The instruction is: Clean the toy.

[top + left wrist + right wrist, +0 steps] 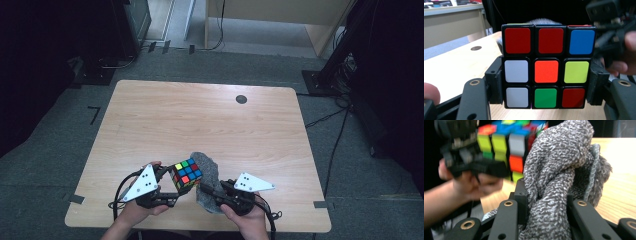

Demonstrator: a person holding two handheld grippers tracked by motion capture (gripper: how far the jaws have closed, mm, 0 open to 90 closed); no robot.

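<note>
The high view looks forward and down on the whole desk [210, 115] from above its near edge. Each gripper view sits close behind its own jaws; all three share the cube [186, 173] and cloth [559, 182].

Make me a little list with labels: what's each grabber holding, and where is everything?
left gripper: shut on the cube, jaws pressing its two sides
cube: held up off the table, beside the cloth
face toward left gripper view: red, red, blue on top; white, orange, yellow; white, green, red
right gripper: shut on the cloth
cloth: grey, bunched, raised next to the cube
table: wood, with a dark round spot near the far edge
</note>
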